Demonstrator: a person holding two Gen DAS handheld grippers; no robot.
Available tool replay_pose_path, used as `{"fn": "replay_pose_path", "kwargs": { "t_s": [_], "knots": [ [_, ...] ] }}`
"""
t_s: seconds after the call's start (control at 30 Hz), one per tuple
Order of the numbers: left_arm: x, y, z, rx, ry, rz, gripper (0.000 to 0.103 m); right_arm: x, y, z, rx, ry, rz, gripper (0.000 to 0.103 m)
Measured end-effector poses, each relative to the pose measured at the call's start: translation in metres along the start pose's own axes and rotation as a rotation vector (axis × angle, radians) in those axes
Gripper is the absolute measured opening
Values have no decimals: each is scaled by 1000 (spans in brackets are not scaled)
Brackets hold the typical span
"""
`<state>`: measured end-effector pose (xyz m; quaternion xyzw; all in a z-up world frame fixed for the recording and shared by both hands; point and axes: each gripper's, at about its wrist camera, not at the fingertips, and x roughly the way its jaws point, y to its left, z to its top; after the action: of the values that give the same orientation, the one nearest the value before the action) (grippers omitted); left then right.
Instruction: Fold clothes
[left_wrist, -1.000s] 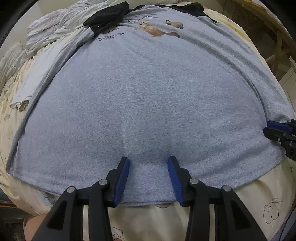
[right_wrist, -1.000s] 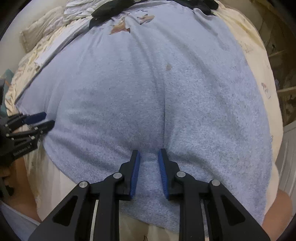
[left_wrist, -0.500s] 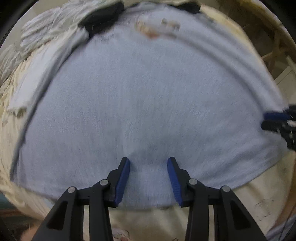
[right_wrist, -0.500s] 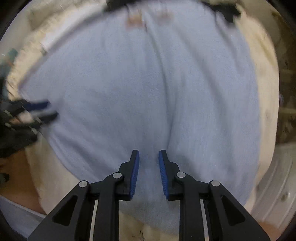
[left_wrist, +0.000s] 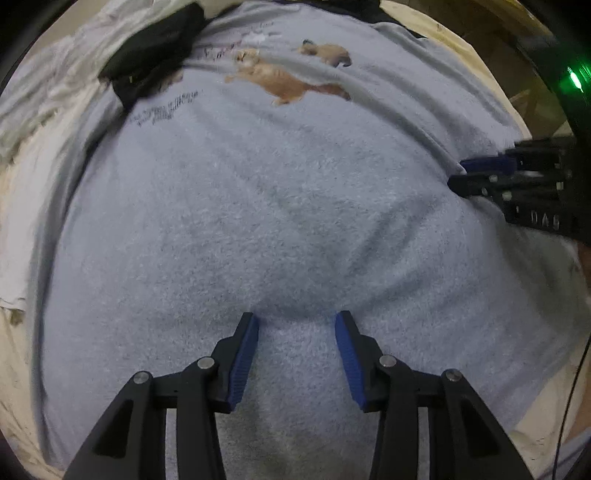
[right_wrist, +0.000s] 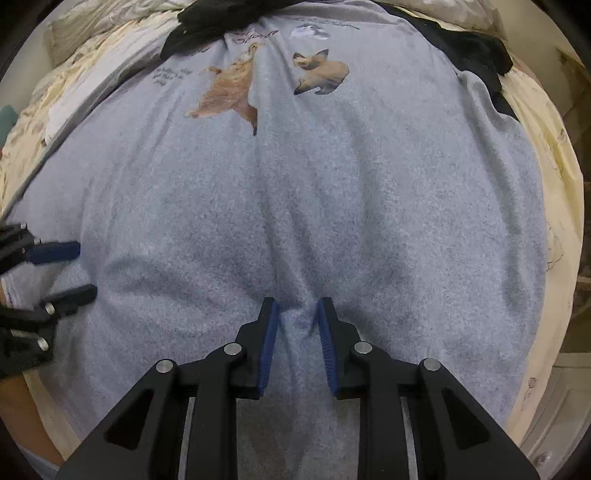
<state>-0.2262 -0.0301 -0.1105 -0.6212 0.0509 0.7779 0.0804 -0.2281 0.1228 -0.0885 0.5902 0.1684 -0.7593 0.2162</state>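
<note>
The left tongs (left_wrist: 296, 322) and the right tongs (right_wrist: 297, 308) are each grasping the hem of the grey shirt (right_wrist: 332, 177), which is lying on the bed (right_wrist: 546, 155); its cat print (right_wrist: 229, 92) is at 12 o'clock.

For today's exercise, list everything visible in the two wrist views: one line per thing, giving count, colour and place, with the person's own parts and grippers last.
T-shirt: one, grey with black sleeves, cat prints and small text near the far end; spread across the bed, near edge at both grippers.
Bed sheet: one, cream with faint cartoon prints; under the T-shirt, showing on both sides.
Pale cloth: white, crumpled; far left of the T-shirt; the number of pieces is unclear.
Wooden frame: brown; far right, beyond the bed.
Left gripper: black with blue fingers; fabric bunched between them, wide gap.
Right gripper: black with blue fingers; a fold of fabric pinched between them.
</note>
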Motion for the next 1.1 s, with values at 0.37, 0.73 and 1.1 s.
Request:
{"fn": "replay_pose_path", "kwargs": {
  "t_s": [0.37,0.73,1.1],
  "knots": [
    [13,-36,30,-1,7,177,45,-7,9,-15,-10,-8,-82,27],
    [9,-39,82,57,-74,143,45,-27,-7,10,-113,-4,36,27],
    [-27,102,218,-135,-448,118,64,23,-5,29,29,-52,206,32]
  ]
}}
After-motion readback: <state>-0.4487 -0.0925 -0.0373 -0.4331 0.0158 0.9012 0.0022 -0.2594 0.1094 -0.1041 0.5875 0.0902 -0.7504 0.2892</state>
